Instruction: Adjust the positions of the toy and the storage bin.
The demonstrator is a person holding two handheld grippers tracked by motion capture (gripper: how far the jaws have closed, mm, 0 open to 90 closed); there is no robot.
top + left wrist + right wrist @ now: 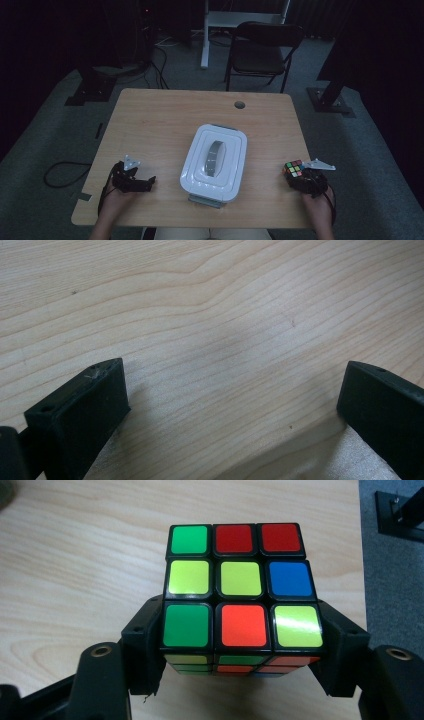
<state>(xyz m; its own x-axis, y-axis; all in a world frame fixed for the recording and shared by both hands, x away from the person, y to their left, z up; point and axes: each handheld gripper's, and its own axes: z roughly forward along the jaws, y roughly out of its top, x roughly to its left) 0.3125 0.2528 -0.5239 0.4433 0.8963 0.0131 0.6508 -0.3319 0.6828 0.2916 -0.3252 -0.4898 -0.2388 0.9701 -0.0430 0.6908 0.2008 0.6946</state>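
A scrambled puzzle cube [240, 590] with green, red, yellow, blue and orange stickers sits between the jaws of my right gripper [242, 645], which is shut on its two sides. In the high view the cube [294, 168] is at the table's right front, just above the wood, with the right gripper [302, 179] behind it. My left gripper [145, 181] rests at the left front of the table, jaws wide apart. Bare wood lies between the left gripper's [232, 400] two black fingers.
A white lidded box [232, 160] with a grey handle stands in the middle of the wooden table [160, 120]. A round cable hole [240, 105] is near the far edge. A dark folding chair [262, 50] stands beyond the table.
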